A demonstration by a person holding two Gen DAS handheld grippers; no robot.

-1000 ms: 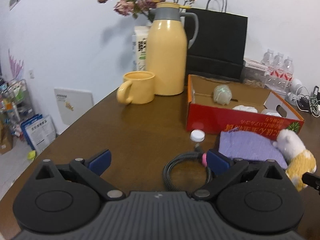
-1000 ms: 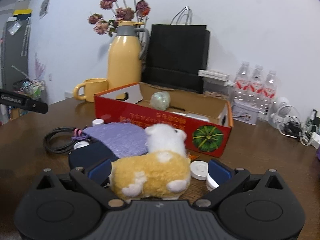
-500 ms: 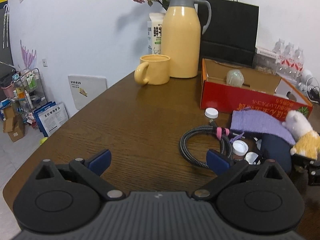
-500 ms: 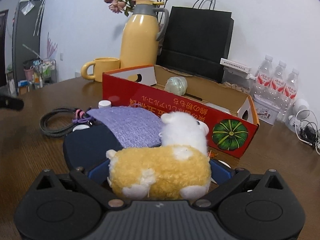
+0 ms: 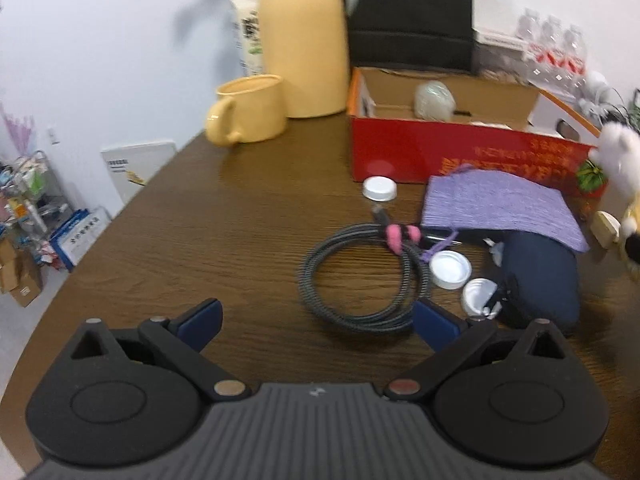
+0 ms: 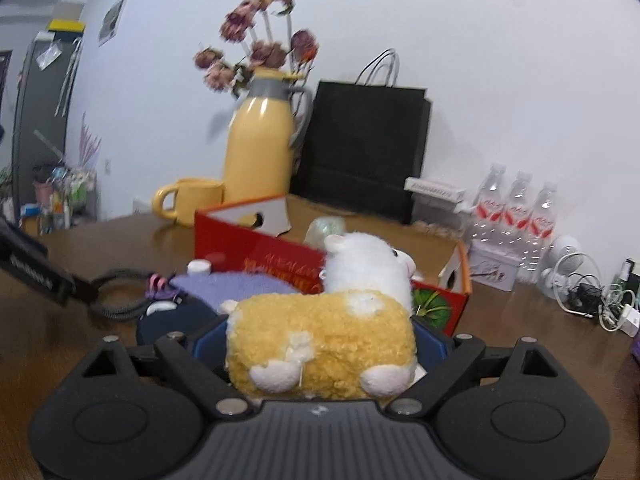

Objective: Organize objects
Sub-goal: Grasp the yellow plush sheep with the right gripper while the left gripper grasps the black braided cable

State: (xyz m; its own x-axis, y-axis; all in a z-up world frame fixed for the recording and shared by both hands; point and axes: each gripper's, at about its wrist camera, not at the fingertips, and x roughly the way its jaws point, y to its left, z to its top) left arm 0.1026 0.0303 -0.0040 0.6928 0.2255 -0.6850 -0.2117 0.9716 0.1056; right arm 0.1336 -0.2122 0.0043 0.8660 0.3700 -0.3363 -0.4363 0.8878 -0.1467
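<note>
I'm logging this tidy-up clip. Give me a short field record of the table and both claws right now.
right claw: closing, plush toy between its fingers
left claw: open, nothing between its fingers, above the table
near left claw: coiled cable
box: red cardboard box, open, a pale round item inside
beside cable: purple cloth, dark pouch, white caps
behind: yellow mug, yellow jug

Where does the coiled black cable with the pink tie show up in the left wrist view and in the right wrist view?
Left wrist: the coiled cable lies centre frame on the table, just ahead of the left gripper, left of the purple cloth.
Right wrist: only a dark arc of it shows at the left, partly hidden.
Shared landmark: the yellow jug.
</note>
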